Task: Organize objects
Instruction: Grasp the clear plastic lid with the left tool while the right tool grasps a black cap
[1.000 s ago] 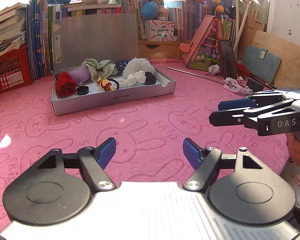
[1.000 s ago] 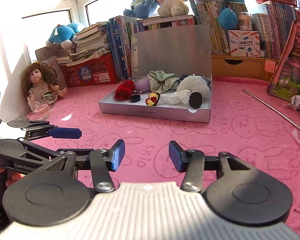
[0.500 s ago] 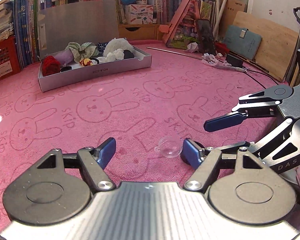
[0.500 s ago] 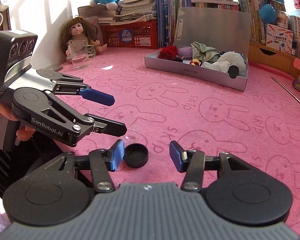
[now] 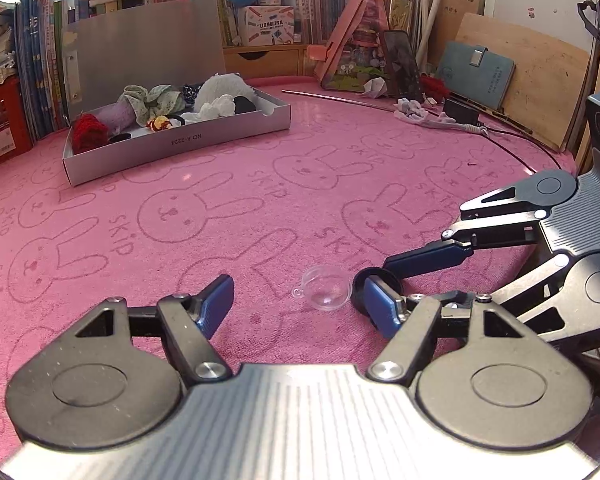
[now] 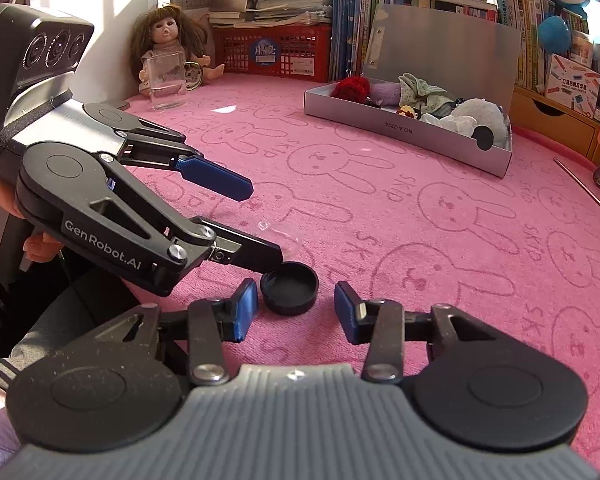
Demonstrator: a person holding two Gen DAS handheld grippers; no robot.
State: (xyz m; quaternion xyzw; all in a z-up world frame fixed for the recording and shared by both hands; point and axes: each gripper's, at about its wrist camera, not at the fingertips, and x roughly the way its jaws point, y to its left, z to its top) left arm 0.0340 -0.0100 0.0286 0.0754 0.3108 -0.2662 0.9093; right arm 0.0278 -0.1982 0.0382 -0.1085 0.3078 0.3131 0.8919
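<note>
Between my right gripper's pads lies the black cap, close to the left pad but with a gap on both sides; those jaws have just been closing and stand narrow, not yet pressing. My left gripper stands wide, the clear dome just ahead between its fingers, untouched. Far beyond, the grey box of soft oddments sits on the pink mat.

Left hand-held gripper gapes wide; right hand-held gripper, jaws just narrowing, unclamped.
</note>
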